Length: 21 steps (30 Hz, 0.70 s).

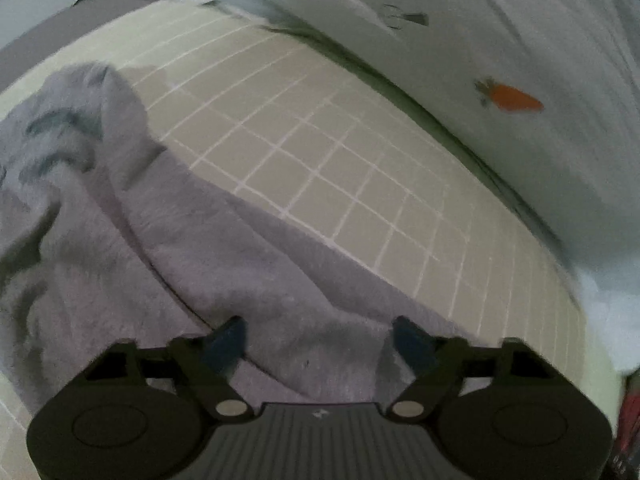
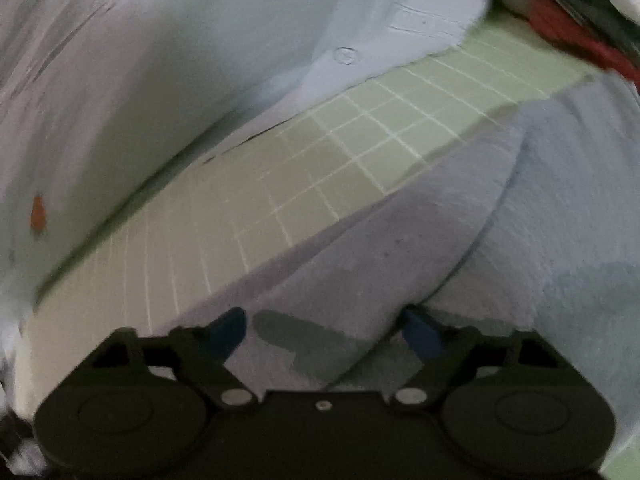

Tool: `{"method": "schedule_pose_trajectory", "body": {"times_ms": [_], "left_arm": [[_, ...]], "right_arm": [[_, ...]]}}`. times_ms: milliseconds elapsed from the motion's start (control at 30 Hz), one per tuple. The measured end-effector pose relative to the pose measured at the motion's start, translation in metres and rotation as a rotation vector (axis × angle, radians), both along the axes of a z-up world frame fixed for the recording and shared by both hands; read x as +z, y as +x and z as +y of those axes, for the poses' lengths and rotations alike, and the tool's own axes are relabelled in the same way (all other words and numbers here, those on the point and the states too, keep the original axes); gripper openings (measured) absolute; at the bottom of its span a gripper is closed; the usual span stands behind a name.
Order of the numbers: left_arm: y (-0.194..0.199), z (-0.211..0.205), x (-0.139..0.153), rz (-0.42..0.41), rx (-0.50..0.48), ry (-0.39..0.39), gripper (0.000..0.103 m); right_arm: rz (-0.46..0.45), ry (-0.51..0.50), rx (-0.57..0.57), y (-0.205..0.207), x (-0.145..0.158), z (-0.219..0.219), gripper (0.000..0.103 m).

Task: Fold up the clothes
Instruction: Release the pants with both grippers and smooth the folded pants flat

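A lavender-grey fleecy garment [image 1: 120, 240] lies crumpled on a pale green gridded mat [image 1: 340, 168]. My left gripper [image 1: 318, 340] is open, its blue-tipped fingers spread just above the garment's near edge. In the right wrist view the same garment [image 2: 520, 208] fills the right and lower part, over the mat [image 2: 320, 168]. My right gripper [image 2: 324, 332] is open, its fingers spread over a fold of the garment. Neither gripper holds anything.
A white cloth with an orange carrot print [image 1: 516, 98] lies along the mat's far edge; it also shows in the right wrist view [image 2: 160, 60]. A red and dark item [image 2: 568, 28] sits at the upper right.
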<state>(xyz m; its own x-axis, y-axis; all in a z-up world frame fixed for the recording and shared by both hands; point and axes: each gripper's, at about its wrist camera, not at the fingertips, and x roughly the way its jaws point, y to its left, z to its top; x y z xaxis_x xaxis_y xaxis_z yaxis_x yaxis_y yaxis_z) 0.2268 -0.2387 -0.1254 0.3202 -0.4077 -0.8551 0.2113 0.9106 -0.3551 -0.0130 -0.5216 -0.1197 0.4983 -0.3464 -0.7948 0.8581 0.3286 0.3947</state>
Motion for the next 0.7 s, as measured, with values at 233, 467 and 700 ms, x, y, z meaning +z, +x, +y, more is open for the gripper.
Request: {"method": "schedule_pose_trajectory", "body": {"times_ms": [233, 467, 700], "left_arm": [[0.014, -0.006, 0.008, -0.061, -0.028, -0.049, 0.0], [0.03, 0.019, 0.023, -0.115, 0.149, -0.209, 0.019], [0.008, 0.037, 0.023, -0.156, 0.079, -0.043, 0.075]], "right_arm": [[-0.138, -0.002, 0.026, 0.011, 0.006, -0.031, 0.001], [-0.258, -0.043, -0.078, -0.002, 0.014, -0.051, 0.015], [0.063, -0.244, 0.3, 0.027, 0.016, 0.022, 0.071]]}}
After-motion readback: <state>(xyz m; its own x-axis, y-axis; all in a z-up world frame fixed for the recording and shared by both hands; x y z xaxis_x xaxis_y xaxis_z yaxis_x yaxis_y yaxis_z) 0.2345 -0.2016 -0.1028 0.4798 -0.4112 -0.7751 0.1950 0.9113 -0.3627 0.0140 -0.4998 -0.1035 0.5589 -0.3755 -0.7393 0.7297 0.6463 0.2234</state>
